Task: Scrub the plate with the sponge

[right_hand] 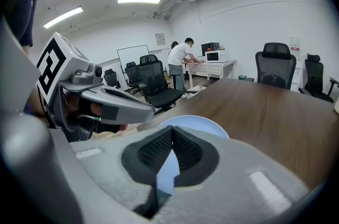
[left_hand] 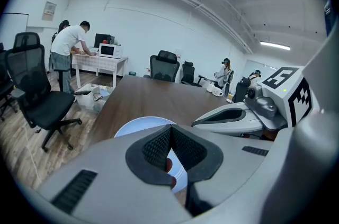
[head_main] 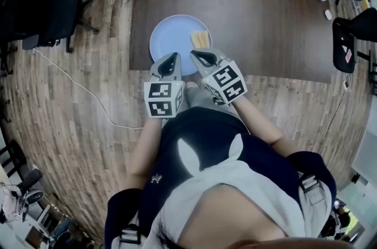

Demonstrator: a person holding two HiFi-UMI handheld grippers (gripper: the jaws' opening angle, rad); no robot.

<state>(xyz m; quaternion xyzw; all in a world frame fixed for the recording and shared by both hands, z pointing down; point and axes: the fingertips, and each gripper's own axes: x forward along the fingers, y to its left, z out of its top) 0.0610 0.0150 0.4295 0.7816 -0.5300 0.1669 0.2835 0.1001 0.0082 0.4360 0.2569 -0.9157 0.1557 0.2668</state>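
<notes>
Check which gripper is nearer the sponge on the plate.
The right gripper: its tips sit just short of the yellow sponge, which lies at the right of the blue plate. The left gripper is further left, over the near rim.

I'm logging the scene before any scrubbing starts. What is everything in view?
plate: one, light blue, on the table's near edge
sponge: one, yellowish, on the plate's right part
table: one, dark brown, ahead of the person
office chairs: several, black, around the room
cable: one, white, on the wooden floor, left
microwave: one, white, on a far desk
left gripper: grey, jaws together, empty, beside the plate
right gripper: grey, jaws together, empty, beside the plate
</notes>
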